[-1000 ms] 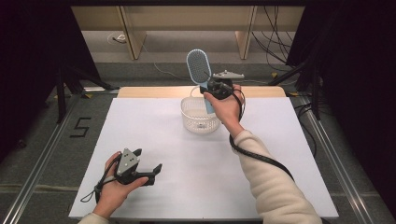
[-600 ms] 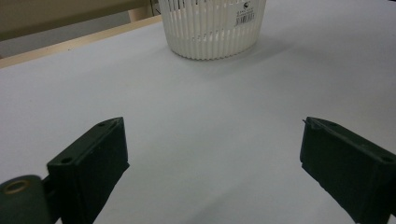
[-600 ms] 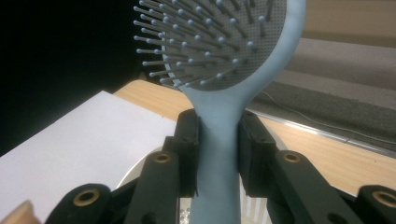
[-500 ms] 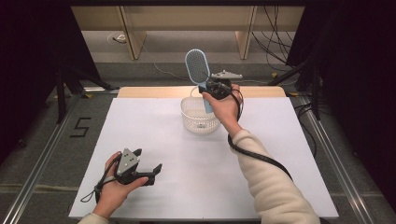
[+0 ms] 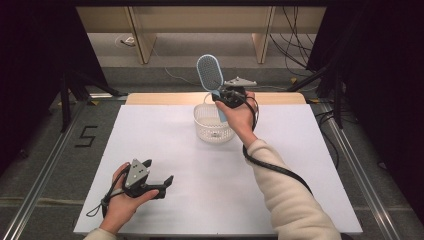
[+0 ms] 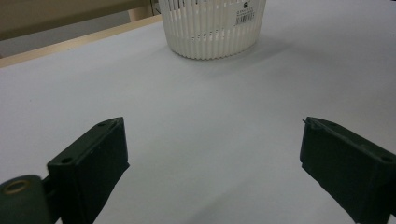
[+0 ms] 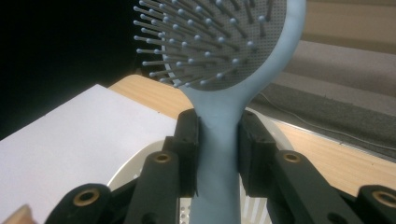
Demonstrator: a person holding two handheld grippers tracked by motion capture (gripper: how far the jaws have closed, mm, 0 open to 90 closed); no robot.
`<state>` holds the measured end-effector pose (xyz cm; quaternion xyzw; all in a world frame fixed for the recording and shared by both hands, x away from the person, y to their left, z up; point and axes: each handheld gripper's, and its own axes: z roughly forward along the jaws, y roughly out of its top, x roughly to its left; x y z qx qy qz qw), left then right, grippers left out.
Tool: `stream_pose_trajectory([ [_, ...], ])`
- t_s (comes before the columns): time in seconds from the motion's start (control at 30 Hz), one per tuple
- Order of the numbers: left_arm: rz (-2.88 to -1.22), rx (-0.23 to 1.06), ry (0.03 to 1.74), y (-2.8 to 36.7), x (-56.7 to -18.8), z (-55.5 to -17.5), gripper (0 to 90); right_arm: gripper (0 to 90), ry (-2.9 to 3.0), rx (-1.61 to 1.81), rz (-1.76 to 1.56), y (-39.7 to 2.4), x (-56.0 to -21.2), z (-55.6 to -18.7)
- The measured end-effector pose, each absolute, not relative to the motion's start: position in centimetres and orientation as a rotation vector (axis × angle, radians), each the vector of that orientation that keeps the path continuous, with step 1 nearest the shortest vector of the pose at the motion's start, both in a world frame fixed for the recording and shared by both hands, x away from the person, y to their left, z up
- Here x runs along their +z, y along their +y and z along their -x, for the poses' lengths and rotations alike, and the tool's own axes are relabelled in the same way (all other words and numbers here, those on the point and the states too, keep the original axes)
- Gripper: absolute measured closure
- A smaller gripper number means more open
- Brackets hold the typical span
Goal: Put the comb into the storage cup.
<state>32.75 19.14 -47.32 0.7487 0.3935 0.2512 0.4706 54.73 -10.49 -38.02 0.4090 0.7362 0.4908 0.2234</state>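
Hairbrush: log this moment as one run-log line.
right gripper: shut on hairbrush handle, head up, above basket | left gripper: open, holds nothing, low over white table

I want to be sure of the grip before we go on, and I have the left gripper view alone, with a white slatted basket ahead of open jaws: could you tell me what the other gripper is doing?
Observer: The right gripper is shut on the handle of a light blue hairbrush, just below the head.
Operator: Thank you. Which way is the brush standing?
Observer: It is upright, head uppermost, with the handle's lower end pointing down into the white basket.
Operator: And where does the basket sit on the table?
Observer: It sits toward the far middle of the white table, and the left gripper rests near the front left corner.
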Motion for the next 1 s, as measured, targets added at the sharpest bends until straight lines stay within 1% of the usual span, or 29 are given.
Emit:
stream_pose_trajectory([
  [1.0,-1.836,0.617,0.96,19.1,-47.3,-32.7,7.5,72.2,2.067,1.314,-1.082,-10.0,-39.1,-55.0],
])
